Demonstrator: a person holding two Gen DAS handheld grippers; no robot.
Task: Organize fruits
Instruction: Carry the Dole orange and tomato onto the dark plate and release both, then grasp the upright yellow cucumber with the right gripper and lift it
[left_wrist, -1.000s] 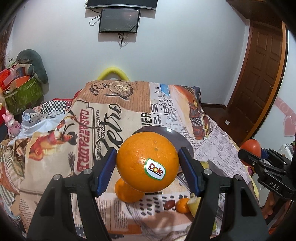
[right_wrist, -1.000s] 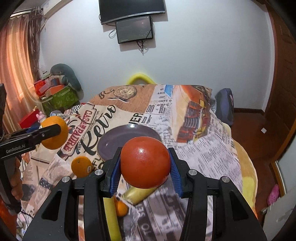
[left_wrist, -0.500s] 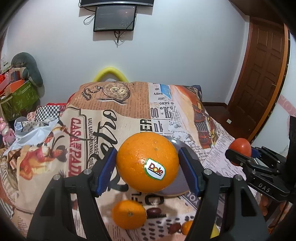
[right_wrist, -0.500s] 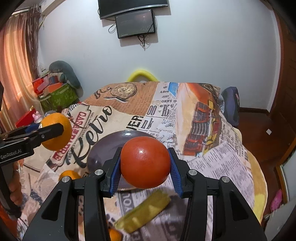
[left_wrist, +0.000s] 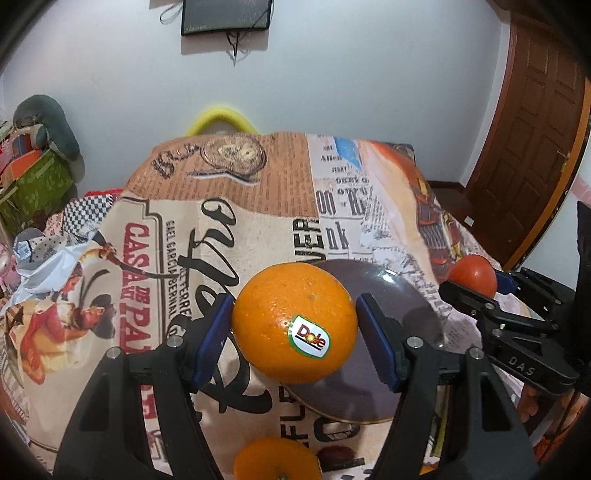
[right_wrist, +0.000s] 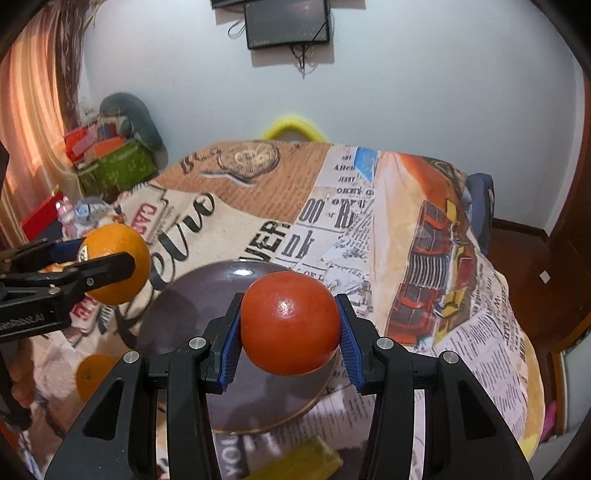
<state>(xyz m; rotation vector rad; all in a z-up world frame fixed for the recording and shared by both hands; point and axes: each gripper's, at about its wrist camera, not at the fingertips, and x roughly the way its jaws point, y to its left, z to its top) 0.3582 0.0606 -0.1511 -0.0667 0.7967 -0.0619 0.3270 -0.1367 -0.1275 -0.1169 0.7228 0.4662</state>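
Left wrist view shows my left gripper clamped on a large round orange with a Dole sticker, both blue pads pressing its sides. It hangs over the near left edge of the dark round glossy plate, which lies on the newspaper-print tablecloth. My right gripper grips a smooth red tomato the same way, above the near part of that plate as its own camera sees it.

I judge the step in hand to be setting both fruits onto the plate. To do it well, I would bring each fruit fully over the plate's flat middle before lowering, the orange especially, since it seems to sit at the rim and could roll off onto the cloth. I would keep the two grippers apart so the fingers do not knock together, lower until each fruit rests on the plate, then open slowly, because both are round and will roll on glossy ware.

A smaller orange and a yellow piece of fruit lie on the cloth in front of the plate; I would lift straight out, clear of them.
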